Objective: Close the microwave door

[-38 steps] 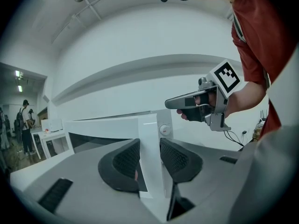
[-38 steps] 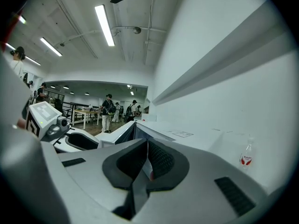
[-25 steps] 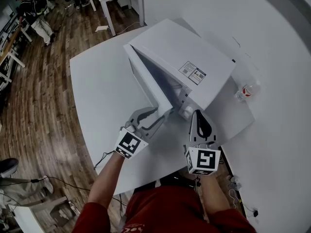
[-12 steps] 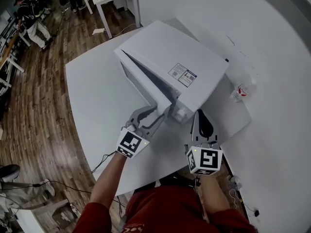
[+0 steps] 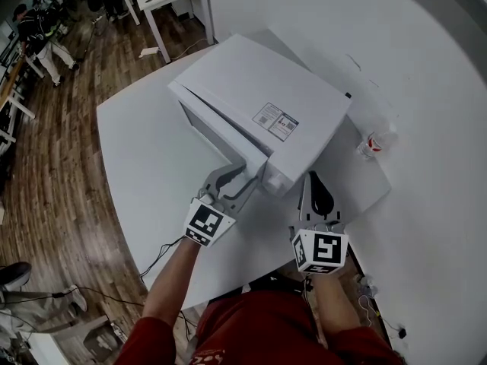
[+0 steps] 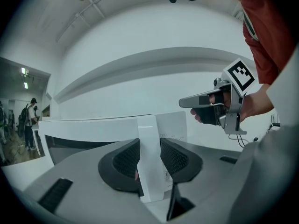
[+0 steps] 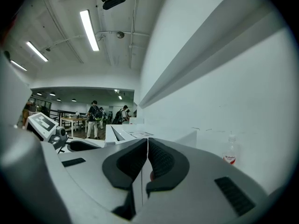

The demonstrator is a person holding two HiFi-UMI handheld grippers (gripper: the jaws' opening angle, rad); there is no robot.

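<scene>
A white microwave (image 5: 262, 90) stands on the white table (image 5: 144, 150). Its door (image 5: 215, 131) is hinged at the far left and lies almost against the body, with only a narrow gap at the near end. My left gripper (image 5: 245, 178) is shut on the door's free edge (image 6: 148, 139), which fills the space between the pads. My right gripper (image 5: 310, 179) is shut with nothing in it, just right of the microwave's near corner. In the right gripper view its jaws (image 7: 147, 160) meet, with the microwave (image 7: 133, 134) ahead.
A small clear bottle with a red label (image 5: 374, 143) stands on the table by the white wall, right of the microwave. The table's near edge runs just in front of my body. People and other tables are far off at the upper left (image 5: 34, 29).
The door has swung from well open to nearly against the body, with my left gripper on its edge. The right gripper has stayed shut beside the near corner.
</scene>
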